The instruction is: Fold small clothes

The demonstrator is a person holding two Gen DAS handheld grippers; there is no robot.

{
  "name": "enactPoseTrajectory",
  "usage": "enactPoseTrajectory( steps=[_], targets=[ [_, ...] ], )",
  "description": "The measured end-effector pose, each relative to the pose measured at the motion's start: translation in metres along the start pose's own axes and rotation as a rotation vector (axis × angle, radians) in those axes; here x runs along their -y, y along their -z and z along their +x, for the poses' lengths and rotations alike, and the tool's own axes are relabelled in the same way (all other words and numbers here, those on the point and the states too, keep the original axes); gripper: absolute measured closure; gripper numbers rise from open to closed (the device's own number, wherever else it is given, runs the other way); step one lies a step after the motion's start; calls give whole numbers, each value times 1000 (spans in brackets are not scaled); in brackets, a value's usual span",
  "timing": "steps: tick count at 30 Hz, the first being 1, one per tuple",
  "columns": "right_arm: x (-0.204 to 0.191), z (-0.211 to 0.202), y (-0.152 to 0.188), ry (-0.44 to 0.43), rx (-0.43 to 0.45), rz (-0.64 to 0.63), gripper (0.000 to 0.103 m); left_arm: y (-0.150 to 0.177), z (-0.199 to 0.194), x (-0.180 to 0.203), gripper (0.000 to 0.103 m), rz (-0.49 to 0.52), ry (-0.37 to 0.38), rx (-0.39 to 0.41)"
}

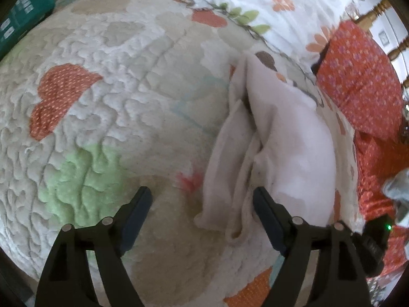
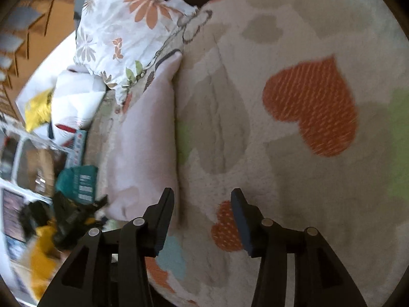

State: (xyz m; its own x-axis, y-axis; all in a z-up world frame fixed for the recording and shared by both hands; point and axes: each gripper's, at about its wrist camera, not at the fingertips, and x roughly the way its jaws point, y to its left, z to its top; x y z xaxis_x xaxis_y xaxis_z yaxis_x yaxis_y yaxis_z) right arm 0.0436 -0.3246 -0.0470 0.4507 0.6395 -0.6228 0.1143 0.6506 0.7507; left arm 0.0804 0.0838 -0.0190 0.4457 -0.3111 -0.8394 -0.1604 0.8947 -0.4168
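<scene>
Lying folded on the bed quilt (image 1: 107, 107), pale garment (image 1: 286, 138), long edge running beside open quilt. Left hand-held gripper (image 1: 202, 204) released, jaws wide, garment's loose hem between them, right pad possibly grazing cloth. Right hand-held gripper (image 2: 203, 199) released over bare quilt, just beside garment's edge. Floral pillow (image 1: 268, 7) crowding far end.

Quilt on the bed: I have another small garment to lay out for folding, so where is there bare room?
The quilt lies bare between the pale folded cloth and the teal box, around the orange heart. It is crowded toward the floral pillow and the red patterned fabric.
</scene>
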Motion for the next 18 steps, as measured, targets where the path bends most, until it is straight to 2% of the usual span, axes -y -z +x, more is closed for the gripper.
enactPoseTrajectory(
  steps=[3,5,8,10,11,12,13,14,15,18],
  targets=[
    [-5,16,-2,-60,-10,12,49,0,3,5,16,13,29,8],
    [-11,28,-2,-80,-24,4,49,-1,7,7,14,5,83,-9],
    [-25,41,1,-78,-15,-29,49,1,13,13,14,-1,164,-49],
    [-34,56,3,-76,-29,-28,49,5,19,22,14,21,176,-81],
    [-40,60,4,-50,-13,-30,49,8,19,27,25,45,142,-74],
    [-42,63,4,-37,-8,-27,49,10,20,32,58,66,119,-78],
    [-45,66,3,-25,-9,-11,53,11,22,34,76,67,139,-98],
    [-46,67,2,-24,-19,4,59,12,23,33,81,40,176,-120],
    [-46,68,1,-38,-38,20,71,13,20,32,82,18,170,-104],
    [-47,55,4,-68,-44,6,81,24,4,33,83,31,160,-73]
  ],
)
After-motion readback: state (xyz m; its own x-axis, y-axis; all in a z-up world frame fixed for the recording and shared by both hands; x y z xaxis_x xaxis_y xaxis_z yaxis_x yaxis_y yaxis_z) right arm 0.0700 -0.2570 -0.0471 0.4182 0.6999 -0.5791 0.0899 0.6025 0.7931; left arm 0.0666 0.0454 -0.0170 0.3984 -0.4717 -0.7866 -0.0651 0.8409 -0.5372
